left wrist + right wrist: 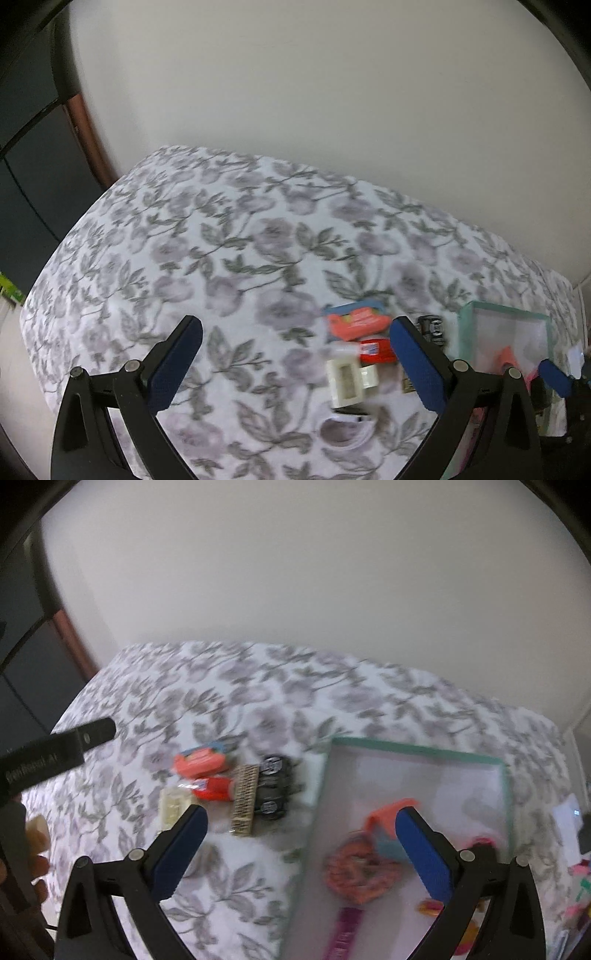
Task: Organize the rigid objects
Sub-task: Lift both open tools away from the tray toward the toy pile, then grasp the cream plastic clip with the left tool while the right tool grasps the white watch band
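Observation:
A cluster of small items lies on the floral bedsheet (229, 258): an orange packet (356, 320) (199, 762), a red tube (376, 350) (214, 788), a white plastic piece (347, 382) (171, 806), a woven brush-like block (244, 799) and black cylinders (273, 786) (432, 328). To their right stands a teal-rimmed clear box (417, 751) (502, 317) with an orange hair tie (360, 871), an orange clip (391, 810) and a purple stick (341, 934) inside. My left gripper (295, 354) is open above the sheet, holding nothing. My right gripper (301, 842) is open over the box's left edge.
A white wall backs the bed. A dark cabinet with a brown edge (85, 129) stands at the left. The left tool's black body (55, 753) and a hand (37, 853) show at the left of the right wrist view. Colourful items (580, 893) lie at the far right.

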